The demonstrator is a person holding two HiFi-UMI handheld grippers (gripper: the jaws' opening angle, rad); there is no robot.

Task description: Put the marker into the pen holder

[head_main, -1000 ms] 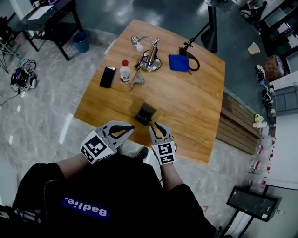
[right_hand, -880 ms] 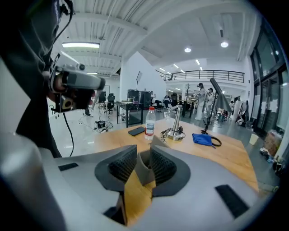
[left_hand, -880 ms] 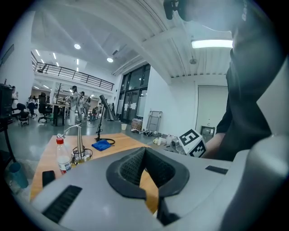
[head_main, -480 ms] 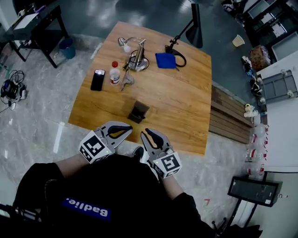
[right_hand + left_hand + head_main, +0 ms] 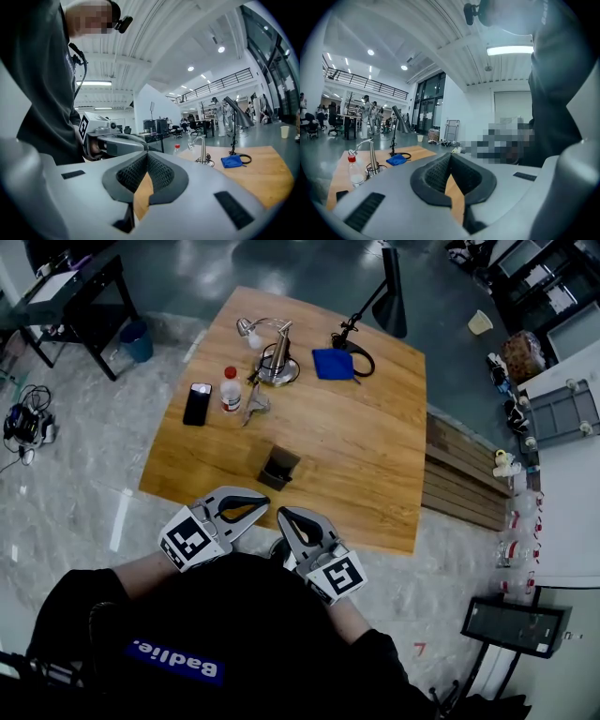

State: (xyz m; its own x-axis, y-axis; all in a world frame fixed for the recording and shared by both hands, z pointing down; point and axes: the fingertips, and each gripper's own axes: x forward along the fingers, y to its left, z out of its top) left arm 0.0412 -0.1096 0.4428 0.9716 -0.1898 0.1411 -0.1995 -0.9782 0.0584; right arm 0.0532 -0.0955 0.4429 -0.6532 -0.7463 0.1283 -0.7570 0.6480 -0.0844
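A dark open-topped pen holder point(image 5: 278, 468) stands on the wooden table point(image 5: 375, 456) near its front edge. I cannot make out a marker in any view. Both grippers hang off the table's near edge, close to the person's body. My left gripper point(image 5: 264, 503) point(image 5: 450, 157) is shut with nothing between its pads. My right gripper point(image 5: 284, 516) point(image 5: 146, 157) is shut as well and empty, its tips angled toward the left one. The left gripper's body point(image 5: 110, 142) shows in the right gripper view.
At the table's far side stand a small metal desk lamp point(image 5: 274, 357), a red-capped bottle point(image 5: 230, 388), a black phone point(image 5: 197, 403), a grey object point(image 5: 253, 405) and a blue cloth point(image 5: 333, 363). A black floor lamp point(image 5: 389, 296) stands behind the table, wooden slats point(image 5: 464, 488) to its right.
My right gripper has drawn back from the table edge toward the body and swung its tips leftward, closer to the left gripper. The left gripper has barely moved.
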